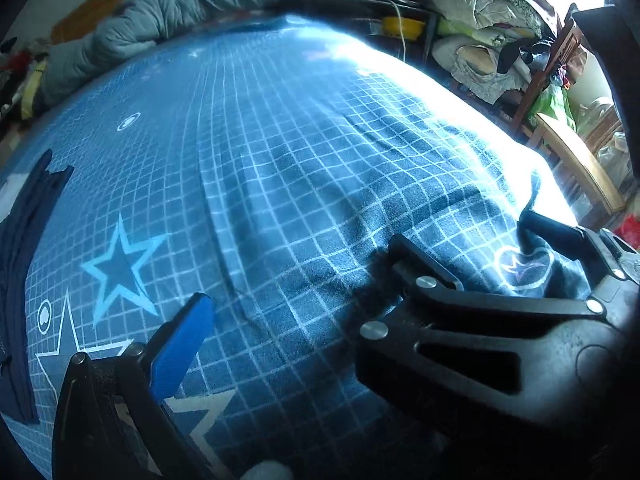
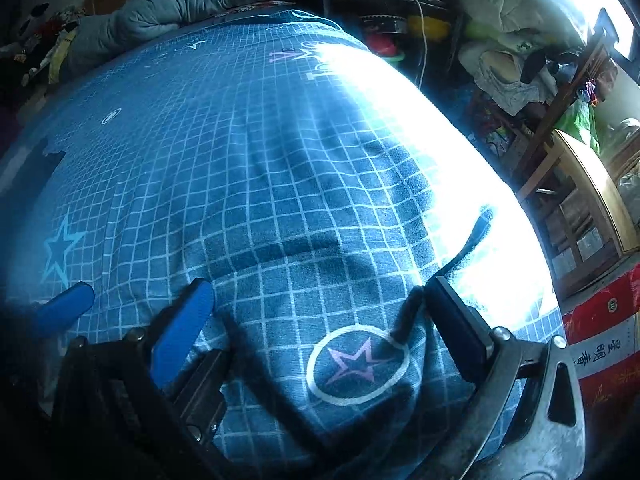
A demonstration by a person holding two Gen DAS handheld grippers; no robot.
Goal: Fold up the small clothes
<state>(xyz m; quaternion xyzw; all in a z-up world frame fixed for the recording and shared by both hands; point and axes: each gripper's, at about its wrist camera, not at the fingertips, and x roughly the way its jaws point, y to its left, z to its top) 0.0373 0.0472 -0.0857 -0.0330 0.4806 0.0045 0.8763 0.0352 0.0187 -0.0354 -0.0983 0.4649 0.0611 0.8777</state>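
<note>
At the far left a dark navy cloth (image 1: 20, 280) lies on the blue star-printed grid bedsheet (image 1: 120, 200). My left tongs (image 1: 312, 320) stand wide, with the blue pad (image 1: 184, 344) over the sheet. The small blue garment with a white grid (image 1: 320, 184) lies rumpled mid-bed, touching the sheet. My right tongs (image 2: 320, 320) gape wide too, straddling the garment's ringed pink star (image 2: 356, 364). A thin dark strap (image 2: 476, 228) curls just beyond.
</note>
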